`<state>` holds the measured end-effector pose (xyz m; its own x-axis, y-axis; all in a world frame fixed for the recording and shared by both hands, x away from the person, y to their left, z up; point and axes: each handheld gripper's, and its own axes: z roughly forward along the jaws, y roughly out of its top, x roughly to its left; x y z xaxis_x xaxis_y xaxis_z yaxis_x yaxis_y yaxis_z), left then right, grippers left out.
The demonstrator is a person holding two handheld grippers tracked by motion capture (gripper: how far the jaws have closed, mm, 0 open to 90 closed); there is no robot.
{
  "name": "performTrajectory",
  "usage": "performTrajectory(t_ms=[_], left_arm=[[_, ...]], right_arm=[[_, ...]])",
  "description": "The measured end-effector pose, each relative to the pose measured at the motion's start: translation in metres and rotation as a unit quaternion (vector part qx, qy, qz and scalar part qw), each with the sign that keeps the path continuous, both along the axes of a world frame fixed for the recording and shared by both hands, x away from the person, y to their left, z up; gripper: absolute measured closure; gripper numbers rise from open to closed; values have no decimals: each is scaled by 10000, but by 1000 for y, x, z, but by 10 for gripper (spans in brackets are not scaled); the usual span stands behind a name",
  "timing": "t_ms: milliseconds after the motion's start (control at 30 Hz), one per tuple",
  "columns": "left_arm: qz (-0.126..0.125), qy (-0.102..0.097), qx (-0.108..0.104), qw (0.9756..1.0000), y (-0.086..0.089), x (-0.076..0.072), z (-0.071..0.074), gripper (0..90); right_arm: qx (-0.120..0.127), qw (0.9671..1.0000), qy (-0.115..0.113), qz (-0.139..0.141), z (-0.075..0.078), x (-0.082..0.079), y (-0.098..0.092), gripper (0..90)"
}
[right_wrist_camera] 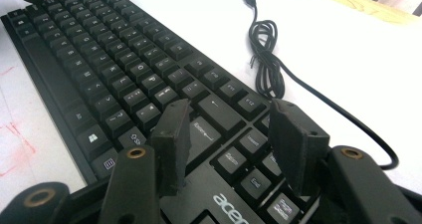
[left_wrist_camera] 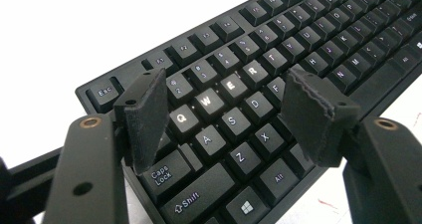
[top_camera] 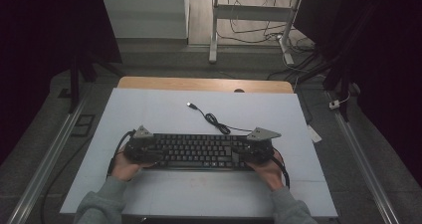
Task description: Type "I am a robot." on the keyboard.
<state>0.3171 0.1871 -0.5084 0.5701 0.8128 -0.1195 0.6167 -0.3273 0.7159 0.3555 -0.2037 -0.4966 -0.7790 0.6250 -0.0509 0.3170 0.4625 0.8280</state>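
We hover both grippers over a black keyboard on the white table.

The keyboard lies near the table's 6 o'clock edge, its long axis running 9 to 3 o'clock, key tops up, the Esc end at 9. Its cable trails off toward 12 o'clock. Our left gripper stands spread above the Q-A-Z keys, pinching nothing; our right gripper stands spread above the Enter end, nothing between its jaws.
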Motion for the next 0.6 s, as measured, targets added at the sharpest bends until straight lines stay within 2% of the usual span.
performTrajectory(t_ms=[233, 600], left_arm=[[-35, -109, 31, 9999, -1, -5, 3, 351], [-95, -358, 42, 9993, 2, -28, 8, 353]], right_arm=[[-44, 10000, -18, -68, 1, -6, -10, 505], [-58, 9992, -199, -331, 2, -29, -44, 501]])
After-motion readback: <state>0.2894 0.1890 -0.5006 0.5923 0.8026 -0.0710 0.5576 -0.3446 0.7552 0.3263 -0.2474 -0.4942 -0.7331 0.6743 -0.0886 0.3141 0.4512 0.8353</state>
